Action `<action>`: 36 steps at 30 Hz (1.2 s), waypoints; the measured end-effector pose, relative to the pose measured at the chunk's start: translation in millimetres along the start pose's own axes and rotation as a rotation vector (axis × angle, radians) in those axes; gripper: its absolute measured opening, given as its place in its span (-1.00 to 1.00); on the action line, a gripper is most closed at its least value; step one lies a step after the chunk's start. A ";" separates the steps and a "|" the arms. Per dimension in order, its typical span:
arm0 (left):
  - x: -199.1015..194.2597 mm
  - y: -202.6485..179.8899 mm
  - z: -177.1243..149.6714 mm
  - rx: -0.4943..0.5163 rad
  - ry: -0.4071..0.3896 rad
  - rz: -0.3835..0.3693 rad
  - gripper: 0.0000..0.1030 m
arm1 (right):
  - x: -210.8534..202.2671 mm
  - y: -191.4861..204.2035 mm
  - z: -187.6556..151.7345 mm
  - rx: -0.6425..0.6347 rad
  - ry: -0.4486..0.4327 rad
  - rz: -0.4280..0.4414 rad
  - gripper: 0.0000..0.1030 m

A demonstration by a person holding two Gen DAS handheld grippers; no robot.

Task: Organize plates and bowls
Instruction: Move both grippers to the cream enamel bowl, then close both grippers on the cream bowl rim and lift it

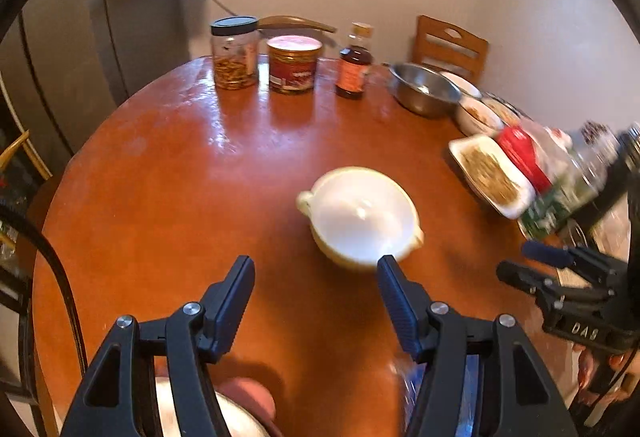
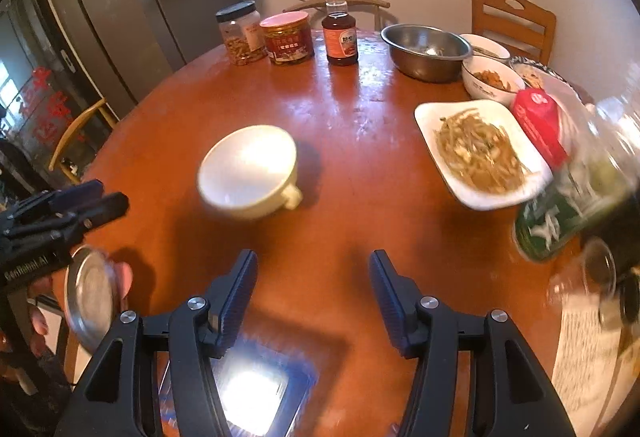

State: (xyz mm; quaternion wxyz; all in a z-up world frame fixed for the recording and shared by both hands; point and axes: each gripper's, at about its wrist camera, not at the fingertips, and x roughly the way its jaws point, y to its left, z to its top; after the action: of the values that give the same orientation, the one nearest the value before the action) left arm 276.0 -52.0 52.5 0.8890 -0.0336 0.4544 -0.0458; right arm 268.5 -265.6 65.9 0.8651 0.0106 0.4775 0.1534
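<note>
Left wrist view first: the left hand-held gripper (image 1: pixel 316 269) hangs over the round orange-brown counter (image 1: pixel 168 173) with its jaws apart and nothing between them. Just past the right fingertip sits a cream bowl (image 1: pixel 360 215) with a small handle, empty and upright, near the middle of the counter. Along the far edge stand a clear jar with a black lid (image 1: pixel 235 53), a red-labelled tub (image 1: pixel 294 64) and a dark sauce bottle (image 1: pixel 354 67). To the right of those is a steel bowl (image 1: pixel 424 89), then a white bowl with food (image 1: pixel 478 115), and a square white plate of noodles (image 1: pixel 492 173) closer in. A blurred green-and-red bottle (image 1: pixel 556 177) covers part of that plate's right side. The right hand-held gripper (image 1: pixel 520 261) pokes in from the right edge; its fingers look a little apart, with nothing clamped.

Right wrist view: the right hand-held gripper (image 2: pixel 314 265) has its jaws apart and still opening, with nothing between them, only bare counter (image 2: pixel 360 165). The cream bowl (image 2: pixel 250 171) is ahead and to the left, handle pointing right. The noodle plate (image 2: pixel 480 153) sits ahead on the right, well apart from the bowl. The steel bowl (image 2: pixel 426 51) and the white bowl with food (image 2: pixel 492 81) are behind it. The left hand-held gripper (image 2: pixel 108 197) comes in from the left edge, and below it a small round steel plate (image 2: pixel 90 301) sits at the counter's rim with fingers (image 2: pixel 126 277) at its edge.
</note>
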 end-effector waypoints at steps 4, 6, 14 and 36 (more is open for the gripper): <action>30.7 6.0 20.6 -0.009 0.030 0.022 0.23 | 31.4 -7.9 22.2 0.026 0.038 0.023 0.15; 48.5 8.4 26.9 -0.014 0.064 0.029 0.23 | 48.3 -8.8 32.4 0.040 0.057 0.031 0.15; 107.8 14.9 33.2 -0.048 0.163 0.037 0.23 | 92.3 -4.8 59.9 0.038 0.100 0.032 0.15; 148.5 -2.9 24.2 -0.023 0.274 -0.075 -0.34 | 134.7 9.8 70.8 -0.007 0.153 0.020 -0.86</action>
State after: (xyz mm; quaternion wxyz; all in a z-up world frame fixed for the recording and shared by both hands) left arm 381.9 -71.0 -52.6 0.8158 -0.0541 0.5705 -0.0778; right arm 391.7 -210.1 -4.8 0.8244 0.0004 0.5417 0.1642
